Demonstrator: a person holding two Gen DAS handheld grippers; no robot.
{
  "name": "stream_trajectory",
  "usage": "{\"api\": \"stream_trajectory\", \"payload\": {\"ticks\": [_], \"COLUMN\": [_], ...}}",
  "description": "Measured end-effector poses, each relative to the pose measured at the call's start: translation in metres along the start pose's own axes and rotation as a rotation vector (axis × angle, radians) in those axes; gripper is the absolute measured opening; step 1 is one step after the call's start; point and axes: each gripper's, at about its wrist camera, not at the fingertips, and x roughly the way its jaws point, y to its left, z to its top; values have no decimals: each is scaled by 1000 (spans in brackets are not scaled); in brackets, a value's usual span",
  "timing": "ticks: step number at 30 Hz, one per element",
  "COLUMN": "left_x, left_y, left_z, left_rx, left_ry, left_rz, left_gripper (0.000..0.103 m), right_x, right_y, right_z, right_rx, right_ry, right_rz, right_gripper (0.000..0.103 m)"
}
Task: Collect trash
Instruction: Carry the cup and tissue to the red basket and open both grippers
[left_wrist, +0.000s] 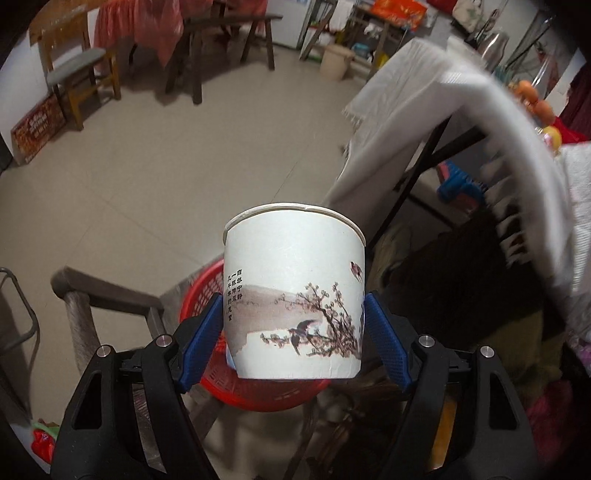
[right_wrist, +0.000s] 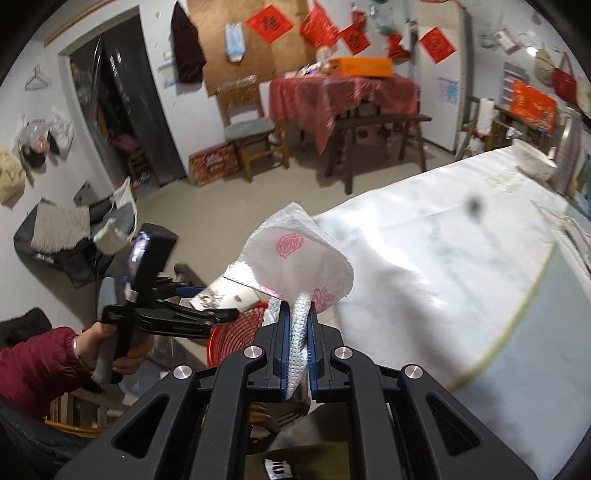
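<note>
Left fingers: the blue fingers of the left gripper are standing wide apart and pressing on both sides of a paper cup, grasping it near its base.
Paper cup: it is sitting upright between the fingers, white, printed with birds, blossoming branches and a column of characters; its rim is pointing away from the camera.
Below the cup: a red plastic basket is showing just behind and under the cup, partly hidden by it.
Right fingers: the fingers of the right gripper are clenched almost together on a white napkin.
Napkin: its twisted end is being pinched between the fingers, while the rest is fanning out beyond the tips, showing pink rose prints.
Left hand: in the right wrist view a hand in a dark red sleeve is gripping the handle of the left gripper, at the near left, with the cup over the basket.
Tabletop: a surface under a white cloth is stretching away at the right.
Far room: a wooden chair, a bench and a table with a red cover are standing on the tiled floor.
</note>
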Motion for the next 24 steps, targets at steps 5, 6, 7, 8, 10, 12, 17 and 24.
{"api": "stream_trajectory", "payload": {"ticks": [5,6,7,8,10,12,17,24], "left_x": [29,31,30,28,21,12,-12,-33], "left_y": [11,13,16,17,17,20,42,66], "left_z": [-13,-14,-15,-14,-11,-9,2,11], "left_rx": [1,-5,-11,-15,-21,-24,-75,-125], "left_ry": [73,82,83,78,60,34,-34,-85], "left_rz": [54,51,46,44,40,56,119,192], "left_gripper": [76,78,80,82,88,89,93,93], "right_x": [33,41,45,51,61,69,106,176], "right_y": [20,24,26,29,33,38,54,77], "right_z": [1,2,2,3,6,9,13,-3], "right_rx": [-35,-42,-45,-51,-61,-71,-111,-187], "right_ry": [84,103,113,127,148,166,251,407], "right_rz": [21,25,27,31,38,48,88,97], "right_gripper": [10,10,10,10,10,10,11,16]}}
